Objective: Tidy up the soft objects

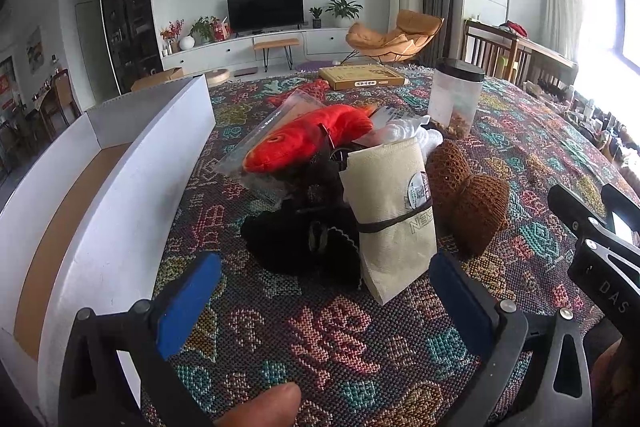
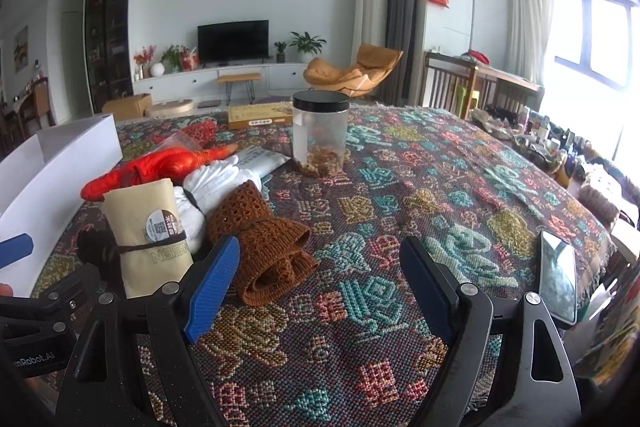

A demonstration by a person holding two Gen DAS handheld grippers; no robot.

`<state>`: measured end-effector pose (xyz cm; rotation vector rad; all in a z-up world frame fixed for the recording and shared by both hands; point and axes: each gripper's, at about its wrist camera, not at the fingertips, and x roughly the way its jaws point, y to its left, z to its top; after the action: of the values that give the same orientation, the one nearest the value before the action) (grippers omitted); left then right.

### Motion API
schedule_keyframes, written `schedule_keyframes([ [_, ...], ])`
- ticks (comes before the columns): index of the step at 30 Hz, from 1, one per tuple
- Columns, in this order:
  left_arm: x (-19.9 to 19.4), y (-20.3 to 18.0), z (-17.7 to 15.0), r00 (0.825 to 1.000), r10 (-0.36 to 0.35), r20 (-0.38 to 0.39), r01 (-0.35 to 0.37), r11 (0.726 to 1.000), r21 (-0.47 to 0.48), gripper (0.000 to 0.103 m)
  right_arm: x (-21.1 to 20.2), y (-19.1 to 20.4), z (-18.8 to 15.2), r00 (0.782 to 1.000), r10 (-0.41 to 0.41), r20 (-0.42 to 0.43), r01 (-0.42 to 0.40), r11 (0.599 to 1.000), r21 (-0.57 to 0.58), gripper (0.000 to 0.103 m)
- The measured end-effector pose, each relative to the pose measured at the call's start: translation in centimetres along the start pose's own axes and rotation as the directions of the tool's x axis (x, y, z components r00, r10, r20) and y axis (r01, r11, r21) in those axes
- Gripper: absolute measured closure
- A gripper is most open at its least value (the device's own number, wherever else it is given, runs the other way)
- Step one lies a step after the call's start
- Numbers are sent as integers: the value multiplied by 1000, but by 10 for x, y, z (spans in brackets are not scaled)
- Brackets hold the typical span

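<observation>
A heap of soft things lies on the patterned cloth: a red plush fish (image 1: 304, 139) (image 2: 160, 165), a beige rolled cloth (image 1: 394, 211) (image 2: 148, 227) with a dark band, black fabric (image 1: 304, 239), a white cloth (image 1: 412, 133) (image 2: 216, 181) and a brown knit piece (image 1: 468, 195) (image 2: 268, 243). My left gripper (image 1: 324, 299) is open and empty just in front of the beige roll. My right gripper (image 2: 320, 279) is open and empty, just right of the brown knit.
A white open box (image 1: 120, 195) (image 2: 60, 163) stands to the left of the heap. A clear jar with a black lid (image 1: 456, 99) (image 2: 320, 133) and a flat yellow box (image 1: 364, 77) (image 2: 260, 115) stand behind. A phone (image 2: 558, 275) lies at the right.
</observation>
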<state>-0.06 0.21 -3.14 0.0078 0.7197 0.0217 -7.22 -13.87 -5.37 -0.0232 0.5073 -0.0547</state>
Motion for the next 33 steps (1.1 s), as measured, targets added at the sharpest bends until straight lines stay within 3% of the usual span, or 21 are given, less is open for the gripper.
schedule_keyframes([
  [33, 7, -1, -8, 1000, 4, -21, -4, 1000, 12, 0, 1, 2, 1, 1000, -2, -2, 2, 1000, -4, 18],
])
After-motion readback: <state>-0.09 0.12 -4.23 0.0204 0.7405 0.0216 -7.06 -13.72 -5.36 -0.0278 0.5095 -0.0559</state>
